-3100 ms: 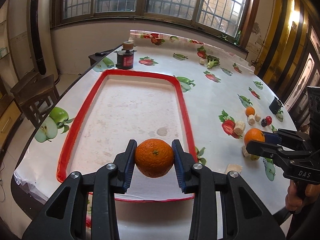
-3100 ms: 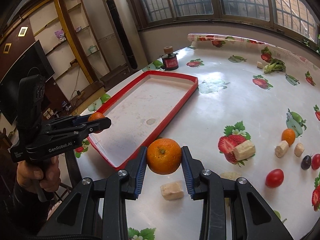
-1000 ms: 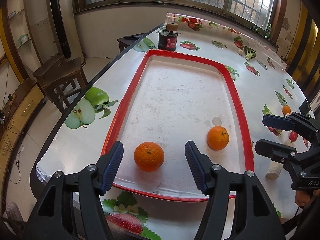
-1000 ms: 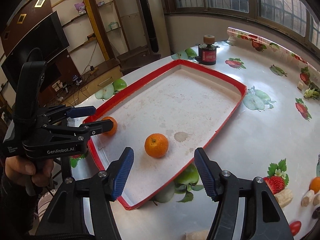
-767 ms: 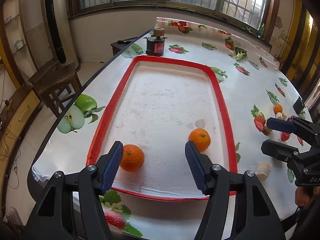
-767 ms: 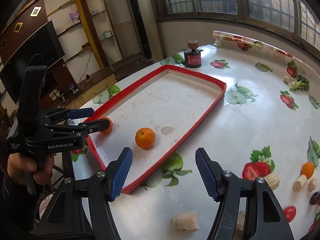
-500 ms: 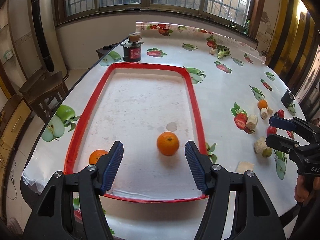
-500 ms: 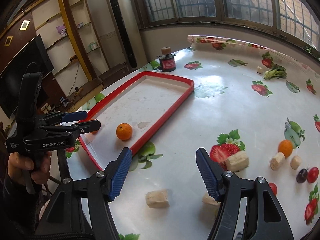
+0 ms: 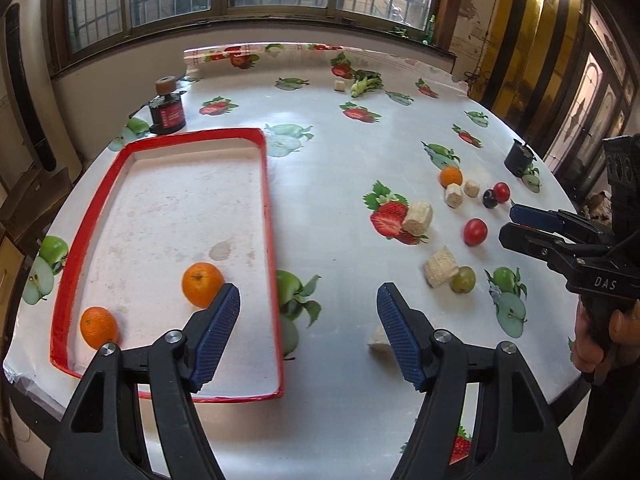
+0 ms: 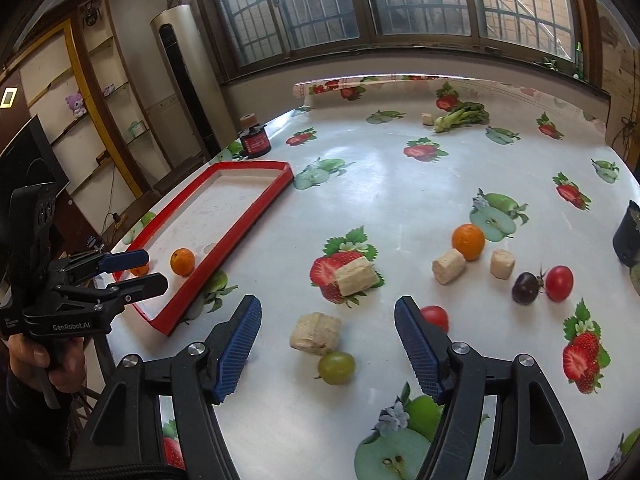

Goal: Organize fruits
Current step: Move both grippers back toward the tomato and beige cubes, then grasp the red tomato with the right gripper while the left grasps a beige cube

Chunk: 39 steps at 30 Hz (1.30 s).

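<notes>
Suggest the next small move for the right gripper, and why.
Probably lower the right gripper onto the green grape and close. Its jaws are open and empty, and the grape lies on the table just ahead between them, beside a beige chunk. Two oranges already sit in the red tray; more fruit stays loose outside.

I am standing in a home living room. A tower air conditioner (image 10: 188, 80), wall shelves (image 10: 92, 92) and barred windows (image 10: 400, 4) are surrounding my fruit-print bench (image 10: 400, 184).
</notes>
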Each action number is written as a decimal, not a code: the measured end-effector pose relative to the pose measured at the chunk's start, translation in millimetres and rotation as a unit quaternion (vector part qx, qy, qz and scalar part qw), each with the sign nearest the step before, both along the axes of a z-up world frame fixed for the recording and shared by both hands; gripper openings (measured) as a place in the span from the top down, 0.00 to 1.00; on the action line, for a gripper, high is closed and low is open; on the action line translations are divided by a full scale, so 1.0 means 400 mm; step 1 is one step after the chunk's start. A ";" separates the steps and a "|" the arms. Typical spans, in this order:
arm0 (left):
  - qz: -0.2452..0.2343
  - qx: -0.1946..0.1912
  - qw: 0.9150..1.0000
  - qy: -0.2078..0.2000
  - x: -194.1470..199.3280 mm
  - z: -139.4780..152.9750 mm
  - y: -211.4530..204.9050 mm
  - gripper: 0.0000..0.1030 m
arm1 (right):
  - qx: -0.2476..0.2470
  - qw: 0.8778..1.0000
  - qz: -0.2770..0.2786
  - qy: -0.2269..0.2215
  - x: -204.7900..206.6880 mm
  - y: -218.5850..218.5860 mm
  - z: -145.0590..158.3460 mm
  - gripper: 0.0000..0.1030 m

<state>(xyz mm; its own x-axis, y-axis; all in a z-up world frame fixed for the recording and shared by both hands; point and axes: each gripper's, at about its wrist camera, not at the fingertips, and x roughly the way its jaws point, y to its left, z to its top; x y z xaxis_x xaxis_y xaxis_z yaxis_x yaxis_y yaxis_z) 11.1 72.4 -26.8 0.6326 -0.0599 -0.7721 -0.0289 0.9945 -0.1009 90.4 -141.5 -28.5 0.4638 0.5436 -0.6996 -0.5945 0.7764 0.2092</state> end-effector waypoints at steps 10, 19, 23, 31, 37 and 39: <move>-0.042 -0.001 0.999 0.015 0.020 -0.024 -0.083 0.31 | -0.001 0.999 -0.047 0.021 0.024 -0.101 -0.043 0.31; -0.055 -0.002 0.998 0.022 0.027 -0.037 -0.107 0.31 | -0.002 0.997 -0.071 0.024 0.044 -0.141 -0.056 0.30; -0.065 -0.002 0.998 0.024 0.021 -0.051 -0.119 0.31 | -0.002 0.997 -0.074 0.026 0.052 -0.144 -0.064 0.31; -0.086 0.016 0.996 0.021 0.020 -0.091 -0.153 0.32 | -0.028 0.997 -0.070 0.018 0.069 -0.107 -0.091 0.32; -0.084 0.023 0.995 0.050 0.043 -0.146 -0.162 0.52 | -0.065 0.995 -0.070 0.017 0.103 -0.069 -0.133 0.37; -0.084 0.037 0.995 0.043 0.042 -0.148 -0.167 0.61 | -0.074 0.994 -0.070 0.025 0.116 -0.060 -0.150 0.44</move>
